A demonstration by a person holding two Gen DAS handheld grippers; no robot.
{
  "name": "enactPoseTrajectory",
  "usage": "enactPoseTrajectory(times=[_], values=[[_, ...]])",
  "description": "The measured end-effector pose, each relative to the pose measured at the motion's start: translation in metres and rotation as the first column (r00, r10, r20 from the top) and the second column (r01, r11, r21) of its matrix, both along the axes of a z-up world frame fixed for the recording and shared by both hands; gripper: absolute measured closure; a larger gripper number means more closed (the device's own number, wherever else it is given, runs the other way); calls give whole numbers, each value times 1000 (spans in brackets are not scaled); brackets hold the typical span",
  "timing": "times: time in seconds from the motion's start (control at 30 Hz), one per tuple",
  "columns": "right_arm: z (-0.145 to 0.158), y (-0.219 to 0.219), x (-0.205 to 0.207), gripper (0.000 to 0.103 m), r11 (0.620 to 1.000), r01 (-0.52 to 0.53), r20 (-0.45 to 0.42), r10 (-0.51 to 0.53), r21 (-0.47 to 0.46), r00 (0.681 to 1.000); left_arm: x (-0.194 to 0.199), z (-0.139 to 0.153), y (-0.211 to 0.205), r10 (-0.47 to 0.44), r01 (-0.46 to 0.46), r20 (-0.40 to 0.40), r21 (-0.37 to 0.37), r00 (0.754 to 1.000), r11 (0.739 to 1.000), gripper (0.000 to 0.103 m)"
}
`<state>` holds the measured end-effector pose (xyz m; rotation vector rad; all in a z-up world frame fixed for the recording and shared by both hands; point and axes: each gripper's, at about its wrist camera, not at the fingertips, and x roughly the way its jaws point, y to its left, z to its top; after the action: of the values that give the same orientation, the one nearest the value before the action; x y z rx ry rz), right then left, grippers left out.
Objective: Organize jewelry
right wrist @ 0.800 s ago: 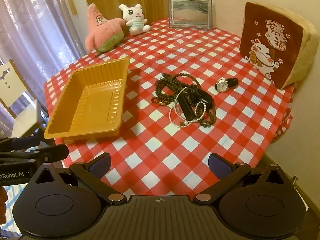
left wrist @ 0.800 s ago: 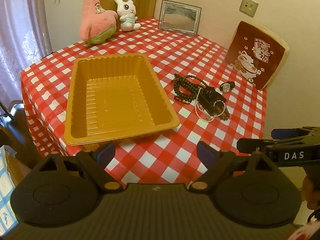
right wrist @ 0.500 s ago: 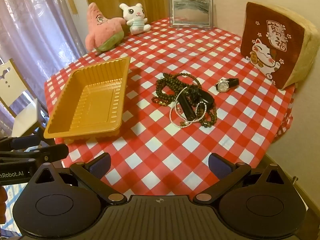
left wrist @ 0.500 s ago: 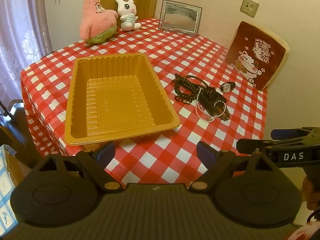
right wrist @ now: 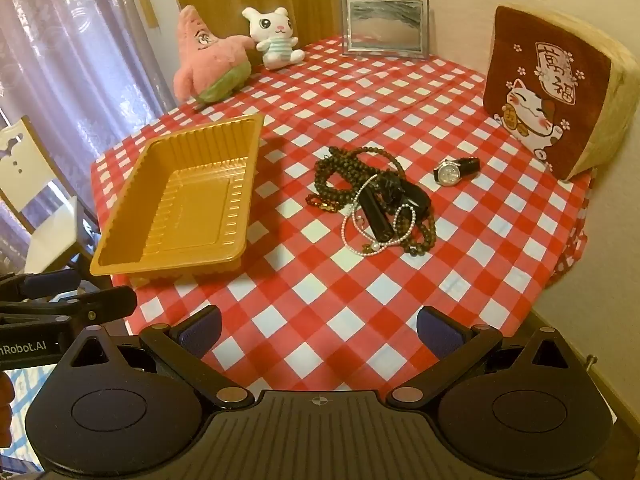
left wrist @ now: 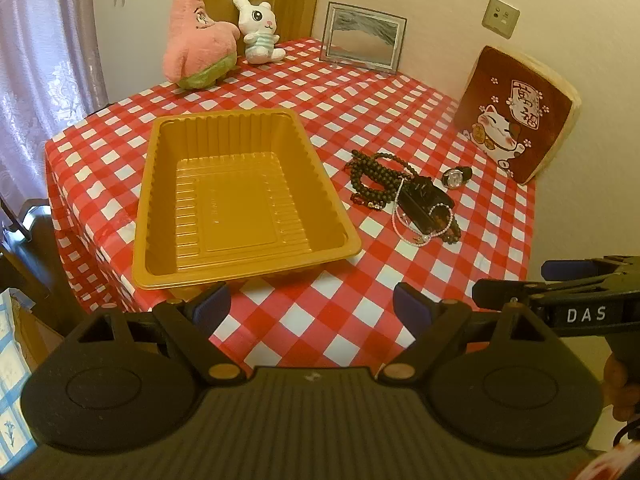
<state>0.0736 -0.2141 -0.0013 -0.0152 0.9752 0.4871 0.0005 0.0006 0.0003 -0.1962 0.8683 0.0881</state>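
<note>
An empty orange plastic tray (left wrist: 152,184) (right wrist: 120,216) sits on the red-checked table. To its right lies a tangled pile: dark bead necklaces (left wrist: 374,178) (right wrist: 340,176), a white pearl strand (left wrist: 416,236) (right wrist: 360,236) and a black oblong object (left wrist: 420,200) (right wrist: 374,214). A wristwatch (left wrist: 456,176) (right wrist: 454,170) lies apart, further right. My left gripper (left wrist: 312,306) is open and empty above the near table edge, in front of the tray. My right gripper (right wrist: 318,328) is open and empty, well short of the pile.
A pink star plush (left wrist: 196,40), a white bunny plush (left wrist: 258,28) and a picture frame (left wrist: 362,36) stand at the back. A lucky-cat cushion (left wrist: 516,112) leans at the right edge. A white chair (right wrist: 36,216) stands left of the table.
Both views have shifted only slightly; the grippers stay open and the objects on the table have not moved.
</note>
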Motion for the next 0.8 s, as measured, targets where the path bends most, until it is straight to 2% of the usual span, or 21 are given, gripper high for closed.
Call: enactPoseTrajectory(times=[0.8], values=[[2,0,0,0,1000,1,4,-1,2,1000,-3,2,2,2,-2,7,3,1000,1000,16]])
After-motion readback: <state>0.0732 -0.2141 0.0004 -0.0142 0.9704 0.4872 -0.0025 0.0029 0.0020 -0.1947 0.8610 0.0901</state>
